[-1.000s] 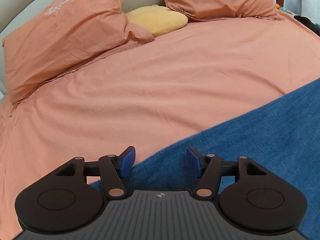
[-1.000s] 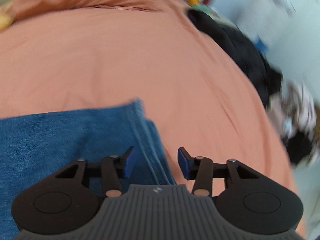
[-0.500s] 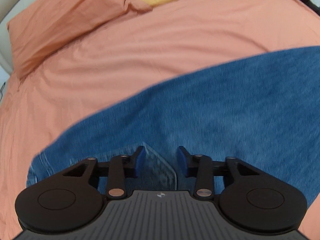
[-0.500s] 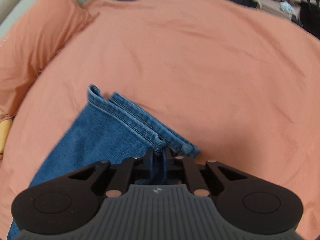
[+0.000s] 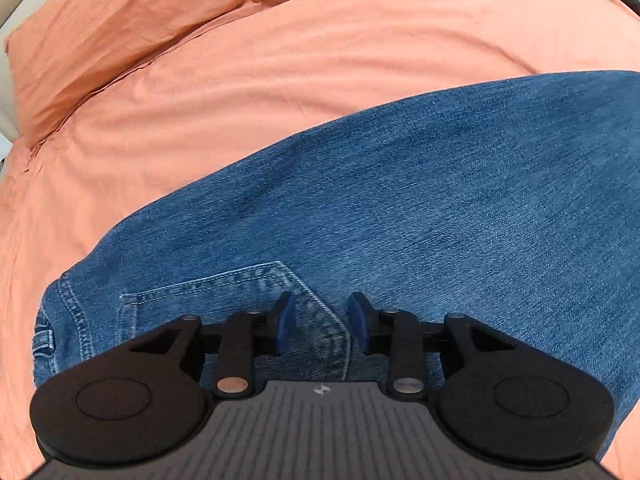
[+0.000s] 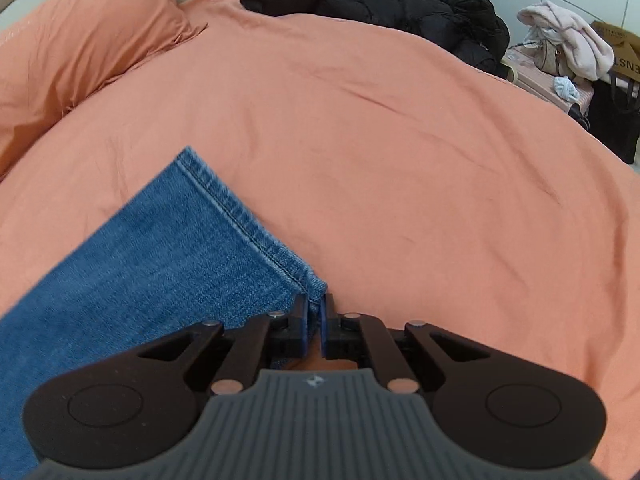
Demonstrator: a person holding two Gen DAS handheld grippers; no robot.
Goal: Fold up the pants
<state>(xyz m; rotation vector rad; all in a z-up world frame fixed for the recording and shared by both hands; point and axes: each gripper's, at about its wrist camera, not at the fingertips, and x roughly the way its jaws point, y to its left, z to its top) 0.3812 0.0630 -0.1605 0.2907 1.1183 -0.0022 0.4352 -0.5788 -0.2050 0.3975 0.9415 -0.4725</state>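
One orange bed holds one pair of jeans, two pillows.

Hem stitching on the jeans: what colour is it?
Pale, whitish-blue thread on the hem of the blue jeans; clearest in the right wrist view.
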